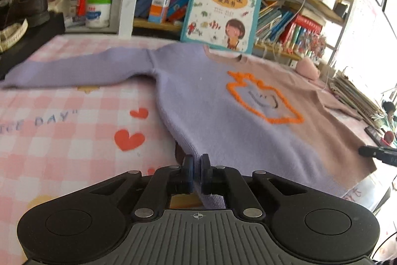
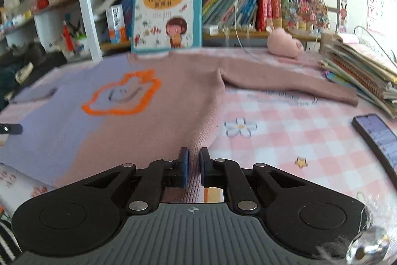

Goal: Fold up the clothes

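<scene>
Left tool [image 1: 197, 160] — clenched on the lavender bottom corner of the sweater [image 1: 223, 116]; knit is pinched between its blue pads [image 1: 189, 167] and a fold of it trails back under the jaws.

Sweater — two-tone, lavender on one half and dusty pink on the other, with an orange outline figure [image 1: 263, 101] on the chest. It lies flat and spread on the worktop [image 1: 62, 128], which is covered by a pink checked cloth printed with hearts and lettering. Ahead and left of the left tool, the lavender sleeve [image 1: 74, 68] stretches out sideways. Far left of that tool, dark shoes [image 1: 22, 9] sit at the worktop's edge.

Picture book [image 1: 220, 9] — stands upright straight beyond the sweater's collar, leaning on the bookshelf [image 1: 285, 24] packed with books.

Right tool [image 2: 194, 162] — clenched on the pink bottom corner of the same sweater [image 2: 173, 96]; the hem bunches up between its pads [image 2: 184, 165] and passes back beneath them. In the left wrist view its black tip shows at the far right edge, over the pink hem.

Ahead and right of the right tool, the pink sleeve [image 2: 285, 83] lies out sideways. Beyond it, a pink plush toy [image 2: 285, 44]. Further right, a stack of notebooks [image 2: 359, 68], and nearer, right of the tool, a phone [image 2: 377, 138] with its screen lit.
</scene>
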`<state>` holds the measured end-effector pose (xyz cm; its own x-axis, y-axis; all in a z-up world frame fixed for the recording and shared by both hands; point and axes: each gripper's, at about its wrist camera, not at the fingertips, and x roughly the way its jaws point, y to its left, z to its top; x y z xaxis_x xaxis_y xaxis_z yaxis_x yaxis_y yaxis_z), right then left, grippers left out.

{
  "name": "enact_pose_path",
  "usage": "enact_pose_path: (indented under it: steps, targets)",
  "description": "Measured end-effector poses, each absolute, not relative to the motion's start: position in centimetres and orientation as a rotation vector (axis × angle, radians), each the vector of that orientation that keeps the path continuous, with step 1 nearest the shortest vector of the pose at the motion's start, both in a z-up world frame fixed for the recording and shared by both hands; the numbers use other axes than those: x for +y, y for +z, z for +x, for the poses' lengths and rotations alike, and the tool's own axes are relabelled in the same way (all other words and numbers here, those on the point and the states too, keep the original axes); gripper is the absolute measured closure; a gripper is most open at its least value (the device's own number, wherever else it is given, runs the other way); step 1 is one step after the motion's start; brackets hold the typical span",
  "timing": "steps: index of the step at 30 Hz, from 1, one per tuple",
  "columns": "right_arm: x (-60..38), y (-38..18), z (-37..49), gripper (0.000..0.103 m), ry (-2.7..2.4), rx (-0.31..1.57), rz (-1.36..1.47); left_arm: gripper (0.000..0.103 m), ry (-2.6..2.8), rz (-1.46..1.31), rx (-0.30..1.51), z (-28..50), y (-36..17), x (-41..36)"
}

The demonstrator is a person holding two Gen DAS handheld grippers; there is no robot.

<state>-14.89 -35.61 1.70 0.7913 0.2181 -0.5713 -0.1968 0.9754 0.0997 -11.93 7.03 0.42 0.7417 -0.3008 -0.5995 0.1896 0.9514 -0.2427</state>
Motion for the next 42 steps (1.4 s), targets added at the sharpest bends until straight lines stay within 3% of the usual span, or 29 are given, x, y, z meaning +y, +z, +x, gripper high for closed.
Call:
enact_pose_path:
  steps: [9, 15, 18, 20, 21, 23, 26, 42]
  targets:
    - [-36.1, 0.5, -14.9, 0.094, 0.214, 0.627, 0.069, 0.097, -0.253, -0.122, 0.67, -12.3, -0.1, 6.5]
    - [-35.7, 0.9, -15.6, 0.084, 0.19, 0.602, 0.04, 0.087, -0.231, -0.031, 0.627, -13.4, 0.6, 5.5]
    - [-35.5, 1.4, -16.3, 0.065, 0.186, 0.572, 0.035, 0.061, -0.233, 0.007, 0.576, -14.2, 1.4, 5.1]
    - [-35.4, 1.9, -16.6, 0.052, 0.176, 0.553, 0.031, 0.019, -0.214, 0.029, 0.534, -14.7, 1.9, 4.7]
    - [-35.3, 2.1, -16.6, 0.049, 0.172, 0.546, 0.027, 0.016, -0.205, 0.039, 0.508, -15.0, 2.1, 4.6]
    - [-35.0, 2.6, -16.7, 0.031, 0.159, 0.528, 0.019, 0.014, -0.206, 0.061, 0.475, -15.3, 2.4, 4.5]
    - [-34.3, 3.0, -16.5, 0.018, 0.154, 0.51, 0.003, 0.008, -0.204, 0.072, 0.459, -15.3, 2.5, 4.5]
    - [-28.4, 3.7, -15.1, 0.008, 0.227, 0.453, -0.086, 0.004, -0.166, 0.007, 0.435, -14.6, 1.8, 6.4]
